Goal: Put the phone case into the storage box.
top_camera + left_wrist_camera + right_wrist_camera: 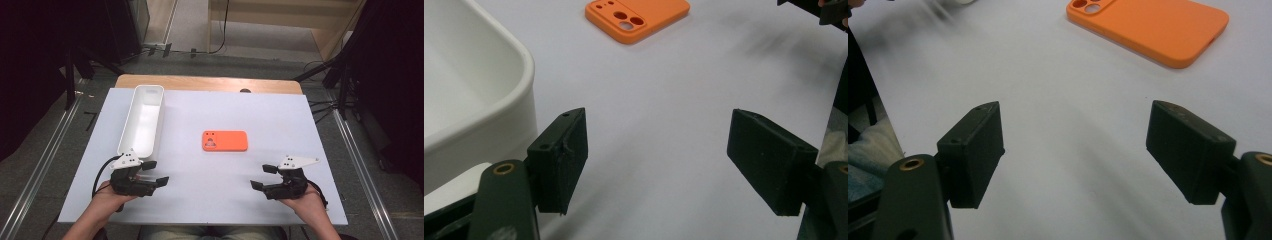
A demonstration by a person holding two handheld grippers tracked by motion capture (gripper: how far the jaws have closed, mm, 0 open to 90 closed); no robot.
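Note:
An orange phone case [224, 141] lies flat, back up, in the middle of the white table top [280, 125]; its camera holes face left. It also appears at the top of the left gripper view [638, 16] and the right gripper view [1151, 27]. A long white tray [142, 120] stands at the left, empty inside, its rounded rim [499, 95] close beside my left jaws. My left gripper [155, 173] rests open near the tray's near end. My right gripper [263, 177] stands open at the front right. Nothing lies between either pair of jaws.
The white table top ends at a wooden strip [210, 83] at the far side. Grey floor with metal rails [40, 165] runs along both sides. Dark stands and cables [345, 80] are at the back corners.

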